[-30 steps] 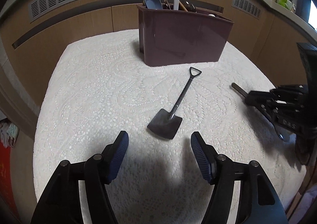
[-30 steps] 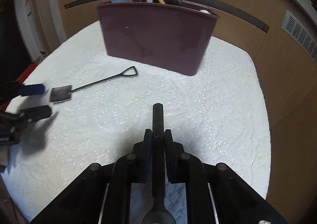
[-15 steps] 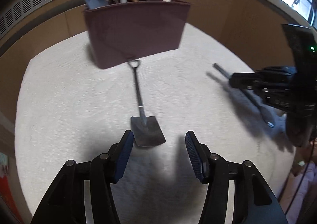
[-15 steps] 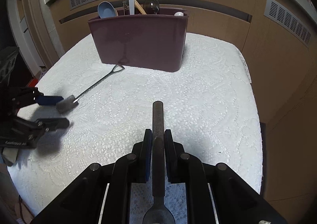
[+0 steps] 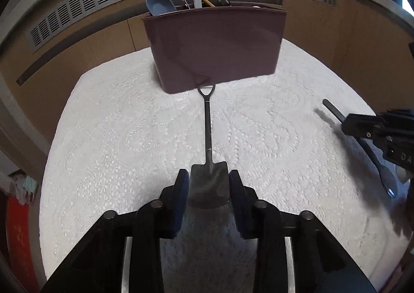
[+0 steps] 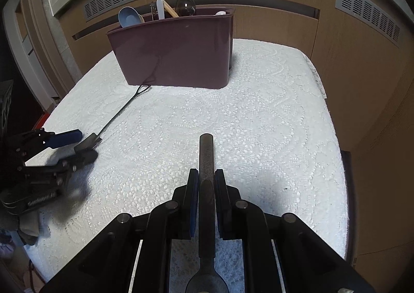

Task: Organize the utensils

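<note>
A: Left tongs (image 5: 209, 189), low centre of the left wrist view: jaws have just been closing, now narrow around the blade of the shovel-shaped spoon (image 5: 208, 143). Are they pressing? Slivers of gap seem to remain at both pads (image 5: 181, 187), so I'd call it not yet gripped.

B: Right tongs (image 6: 206, 189), bottom centre of the right wrist view, are clamped on the handle of a dark metal spoon (image 6: 206, 161), bowl trailing toward the camera.

A: The shovel spoon lies flat on the white lace-covered desk (image 5: 271, 122), its loop handle just short of the maroon utensil caddy (image 5: 214, 44) at upper centre.

B: Likely light, stiff, slick metal. The broad blade offers flat edges but could twist; a thin shaft might roll. Gripping the blade squarely looks safest.
</note>
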`<state>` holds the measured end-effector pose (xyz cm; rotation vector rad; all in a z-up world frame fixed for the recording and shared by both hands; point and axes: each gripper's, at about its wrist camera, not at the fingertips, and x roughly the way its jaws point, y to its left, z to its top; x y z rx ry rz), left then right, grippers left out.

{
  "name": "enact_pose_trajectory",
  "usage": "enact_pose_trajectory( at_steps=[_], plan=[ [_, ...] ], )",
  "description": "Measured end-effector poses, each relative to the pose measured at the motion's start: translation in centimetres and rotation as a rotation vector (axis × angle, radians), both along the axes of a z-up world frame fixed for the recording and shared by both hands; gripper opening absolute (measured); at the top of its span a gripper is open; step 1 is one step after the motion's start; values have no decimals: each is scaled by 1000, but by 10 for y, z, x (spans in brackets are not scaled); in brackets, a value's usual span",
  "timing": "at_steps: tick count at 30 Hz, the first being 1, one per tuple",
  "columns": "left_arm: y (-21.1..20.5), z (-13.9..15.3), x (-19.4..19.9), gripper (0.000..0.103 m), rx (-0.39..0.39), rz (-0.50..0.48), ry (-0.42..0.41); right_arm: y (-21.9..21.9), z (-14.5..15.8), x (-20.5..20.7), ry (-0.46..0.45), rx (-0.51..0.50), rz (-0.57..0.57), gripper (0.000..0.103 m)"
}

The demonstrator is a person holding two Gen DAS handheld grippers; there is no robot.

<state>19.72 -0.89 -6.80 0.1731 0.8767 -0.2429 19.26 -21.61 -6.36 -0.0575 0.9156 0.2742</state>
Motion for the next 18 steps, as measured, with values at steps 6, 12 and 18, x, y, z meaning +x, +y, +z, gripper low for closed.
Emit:
enact_pose_trajectory(
  at_steps=[6,12,18],
  plan=[
    [16,48,-17,7,-94,51,-174,-3,19,-9,-65,22,-12,11],
    [30,69,-3,7,-115,85,-206,-5,42,-9,-138,39,-23,11],
    [35,45,14,9,-171,39,-25,-7,32,-9,-116,26,-22,11]
  ],
)
